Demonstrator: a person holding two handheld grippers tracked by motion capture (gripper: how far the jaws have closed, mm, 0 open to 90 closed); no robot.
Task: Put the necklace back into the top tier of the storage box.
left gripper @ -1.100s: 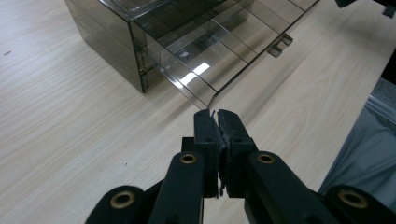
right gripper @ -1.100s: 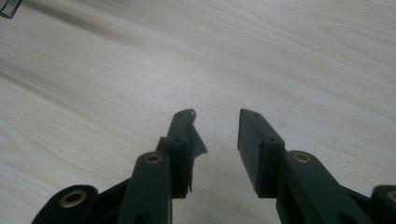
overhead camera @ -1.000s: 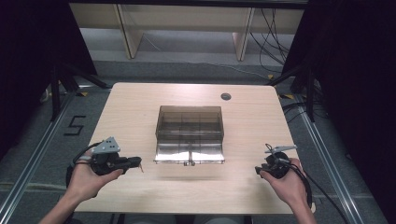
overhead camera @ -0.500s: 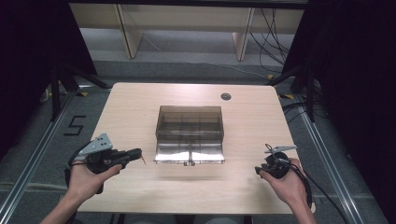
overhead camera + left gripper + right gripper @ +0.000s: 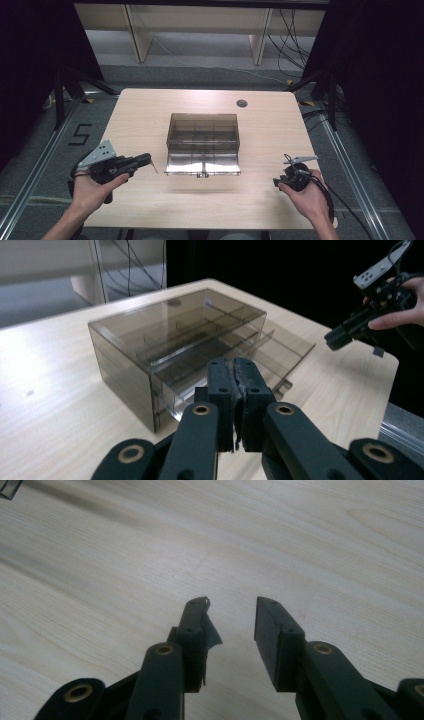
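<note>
- Left gripper (image 5: 145, 160), black with two jaws, is seen in the left gripper view (image 5: 234, 375) with jaws pressed together, pad against pad; nothing is clamped between them.
- It is held above the table, just left of the box's front left corner, tips directed toward the box; no contact with the box is seen.
- Right gripper (image 5: 276, 182) is seen in the right gripper view (image 5: 231, 615) with jaws parted, a clear gap between the pads; nothing is gripped, and bare tabletop is seen through the gap.
- It is held near the front right part of the table, well apart from the box.
- Smoky-brown transparent plastic box (image 5: 202, 140) is located at the middle of the pale wood-grain table (image 5: 150, 107); (image 5: 165, 335) in the left gripper view.
- Rectangular shape, flat glossy top; internal dividers forming small compartments are visible through the walls.
- A clear flap is seen lying down on the tabletop at the box's near side.
- Small round dark grommet (image 5: 242, 103) is noted near the far right edge of the table.
</note>
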